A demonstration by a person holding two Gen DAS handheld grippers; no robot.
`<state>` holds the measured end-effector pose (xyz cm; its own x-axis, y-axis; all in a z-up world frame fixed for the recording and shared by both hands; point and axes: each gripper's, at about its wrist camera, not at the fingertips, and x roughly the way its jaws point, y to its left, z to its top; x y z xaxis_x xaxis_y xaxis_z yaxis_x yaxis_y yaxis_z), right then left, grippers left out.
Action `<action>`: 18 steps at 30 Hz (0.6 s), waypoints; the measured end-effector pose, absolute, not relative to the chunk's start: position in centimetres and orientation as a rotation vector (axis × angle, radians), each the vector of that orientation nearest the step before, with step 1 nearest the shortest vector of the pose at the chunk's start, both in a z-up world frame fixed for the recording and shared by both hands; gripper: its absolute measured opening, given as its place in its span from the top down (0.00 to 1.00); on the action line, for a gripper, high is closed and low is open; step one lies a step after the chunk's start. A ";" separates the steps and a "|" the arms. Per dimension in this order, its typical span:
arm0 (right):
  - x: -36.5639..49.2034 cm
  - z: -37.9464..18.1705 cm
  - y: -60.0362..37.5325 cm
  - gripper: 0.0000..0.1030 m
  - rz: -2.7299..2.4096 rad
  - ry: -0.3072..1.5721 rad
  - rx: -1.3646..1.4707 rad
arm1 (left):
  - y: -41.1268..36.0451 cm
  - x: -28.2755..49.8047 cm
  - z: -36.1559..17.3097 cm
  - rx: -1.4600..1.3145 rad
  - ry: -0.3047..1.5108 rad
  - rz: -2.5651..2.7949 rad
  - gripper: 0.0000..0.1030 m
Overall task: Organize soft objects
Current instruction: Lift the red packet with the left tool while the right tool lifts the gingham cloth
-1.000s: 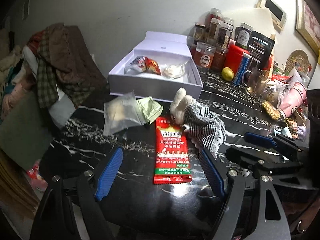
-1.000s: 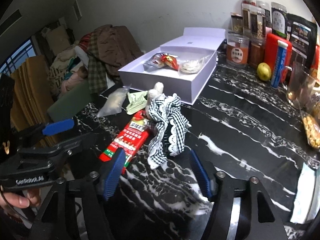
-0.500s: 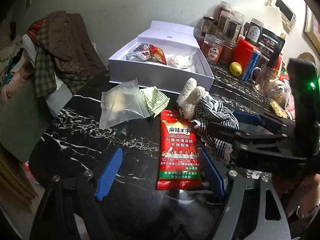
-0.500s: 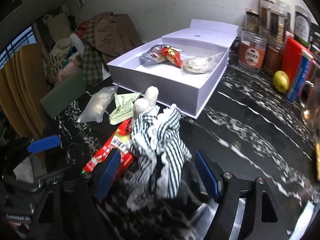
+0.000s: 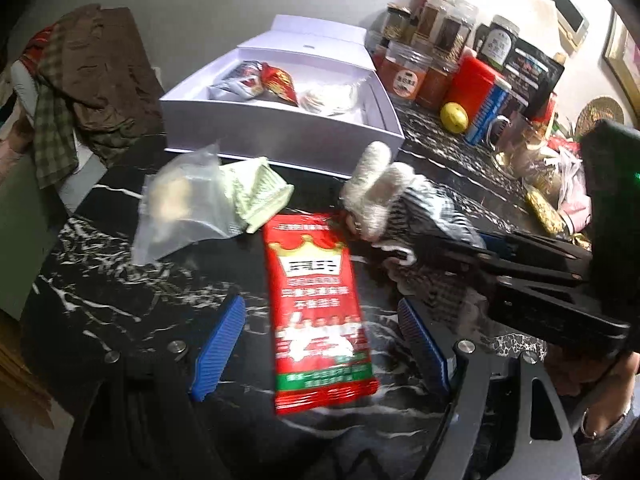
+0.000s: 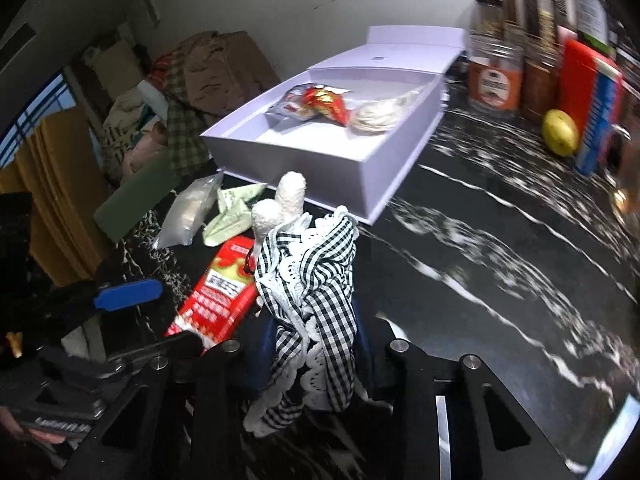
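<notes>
The right gripper (image 6: 314, 344) is clamped on a soft toy with fuzzy white ears and a black-and-white gingham dress trimmed with lace (image 6: 312, 280); the cloth bunches up between its blue-padded fingers (image 6: 264, 344) and spills over them, just above the black marble-patterned tabletop with white veins (image 6: 500, 280). From the left wrist view that same toy (image 5: 384, 196) sits at the right, with the right gripper's dark arm reaching in over it.

The left gripper (image 5: 320, 344) is spread wide, its blue ribbed fingers (image 5: 218, 344) either side of a flat red snack packet with a gold crown and a green bottom band (image 5: 318, 312), which lies on the table and touches neither pad.

Beyond the packet's top end lie a clear plastic pouch holding something pale (image 5: 180, 208) and, touching it, a crumpled pale green sachet (image 5: 260, 192). Behind them stands an open white cardboard box with a hinged lid (image 5: 280, 120), holding a red-and-silver foil snack bag (image 5: 256, 82) and a clear bag of white stuff (image 5: 332, 98). Right of the box are spice jars (image 5: 408, 76) and a yellow lemon (image 5: 454, 117). A heap of brown and plaid clothes (image 5: 84, 80) sits at far left.
</notes>
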<state>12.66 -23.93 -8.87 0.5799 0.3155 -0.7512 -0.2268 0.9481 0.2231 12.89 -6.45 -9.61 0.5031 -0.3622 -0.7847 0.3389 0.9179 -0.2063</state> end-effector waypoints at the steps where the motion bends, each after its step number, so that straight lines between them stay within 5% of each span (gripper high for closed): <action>1: 12.4 -8.8 -24.2 0.67 0.308 0.897 0.110 | -6.8 13.0 -9.8 -0.017 0.964 -0.418 0.23; 11: 8.1 -9.2 -28.4 0.67 0.216 0.897 0.157 | -9.1 12.9 -11.5 0.110 1.007 -0.321 0.23; 15: 7.4 -9.3 -29.4 0.67 0.210 0.885 0.192 | -9.8 12.2 -11.5 0.148 0.972 -0.310 0.49; 18: 7.1 -9.4 -29.9 0.67 0.213 0.877 0.207 | -10.2 11.8 -11.4 0.141 0.976 -0.341 0.52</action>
